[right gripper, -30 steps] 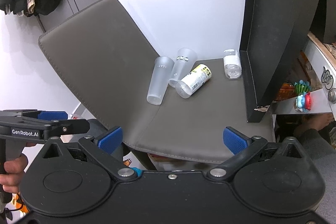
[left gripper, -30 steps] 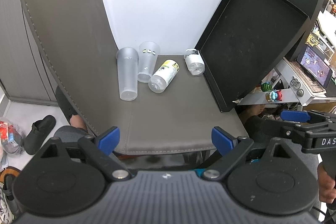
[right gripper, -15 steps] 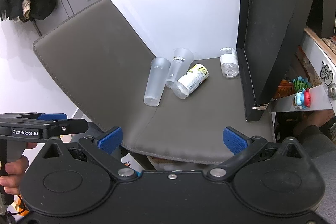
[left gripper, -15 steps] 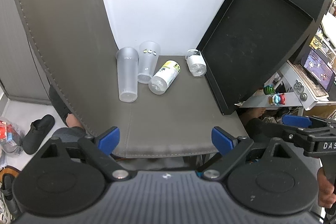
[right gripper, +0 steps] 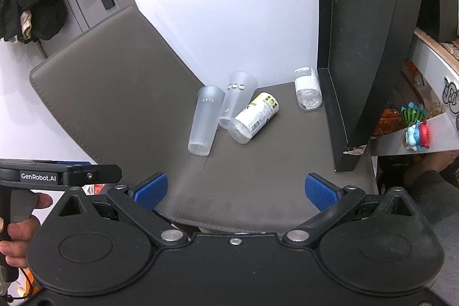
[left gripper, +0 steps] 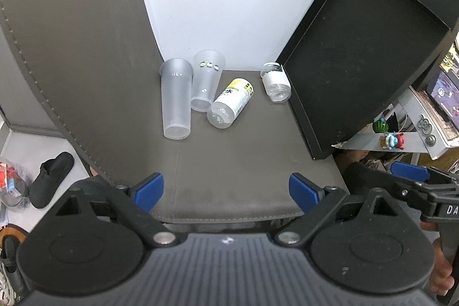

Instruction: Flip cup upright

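2 frosted cups (left gripper: 176, 102) lying, mouths toward wall, bases toward camera

Left gripper (left gripper: 226, 189): jaws spread wide, nothing between the blue pads (left gripper: 149, 191). Right gripper (right gripper: 235, 191): jaws likewise spread wide and holding nothing. Both are level and side by side, each held by a hand (right gripper: 17, 231) on its handle.

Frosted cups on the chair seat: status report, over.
Left gripper and right gripper open, empty, short of the seat. Two frosted cups untouched. Yellow-label bottle lies against the rear cup.
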Motion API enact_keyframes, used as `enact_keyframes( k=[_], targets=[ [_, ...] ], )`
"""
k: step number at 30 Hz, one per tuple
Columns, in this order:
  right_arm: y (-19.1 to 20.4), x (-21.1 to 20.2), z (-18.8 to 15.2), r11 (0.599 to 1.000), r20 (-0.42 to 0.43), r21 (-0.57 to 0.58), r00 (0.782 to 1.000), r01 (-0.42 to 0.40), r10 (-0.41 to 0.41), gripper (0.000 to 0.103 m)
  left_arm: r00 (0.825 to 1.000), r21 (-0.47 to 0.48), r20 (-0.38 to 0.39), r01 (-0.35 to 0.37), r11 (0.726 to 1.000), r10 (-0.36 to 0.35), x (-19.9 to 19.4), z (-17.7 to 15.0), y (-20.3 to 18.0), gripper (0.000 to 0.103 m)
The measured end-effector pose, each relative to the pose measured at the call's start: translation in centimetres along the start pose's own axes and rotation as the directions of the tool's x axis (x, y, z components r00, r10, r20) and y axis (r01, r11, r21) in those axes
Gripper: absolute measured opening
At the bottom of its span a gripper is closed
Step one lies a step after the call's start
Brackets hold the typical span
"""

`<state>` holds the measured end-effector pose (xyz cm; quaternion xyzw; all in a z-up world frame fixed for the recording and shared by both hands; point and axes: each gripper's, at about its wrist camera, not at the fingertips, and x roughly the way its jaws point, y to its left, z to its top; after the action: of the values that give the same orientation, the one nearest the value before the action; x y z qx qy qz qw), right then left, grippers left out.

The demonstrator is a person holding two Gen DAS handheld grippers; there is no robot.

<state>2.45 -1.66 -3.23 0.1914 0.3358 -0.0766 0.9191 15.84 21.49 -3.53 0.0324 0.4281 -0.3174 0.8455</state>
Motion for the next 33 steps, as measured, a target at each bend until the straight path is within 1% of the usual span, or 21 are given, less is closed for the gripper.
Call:
enact_keyframes(
  k=[15,21,26,33],
  targets=[
    [-2.3,2.5,0.7,0.997,0.047,0.077,0.999,0.024,-0.027,0.103,0.998,-0.004,-0.055,0.017,1.0,-0.017,4.3,2.5,0.1,0.093],
    [-3.0,3.3,1.0,0.995,0.081,0.1,0.996,0.022,-0.03,0.103,0.997,-0.01,-0.065,0.03,1.0,-0.03,6.2,3.9,0.4,0.093],
    [-3.7,4.4,1.4,0.992,0.102,0.125,0.994,0.034,-0.047,0.102,0.996,-0.011,-0.076,0.047,0.999,-0.048,8.0,5.2,0.5,0.093],
    [-4.9,5.9,1.6,0.985,0.112,0.167,0.992,0.044,-0.063,0.102,0.994,-0.007,-0.09,0.06,0.998,-0.06,10.3,6.8,0.2,0.093]
  ],
)
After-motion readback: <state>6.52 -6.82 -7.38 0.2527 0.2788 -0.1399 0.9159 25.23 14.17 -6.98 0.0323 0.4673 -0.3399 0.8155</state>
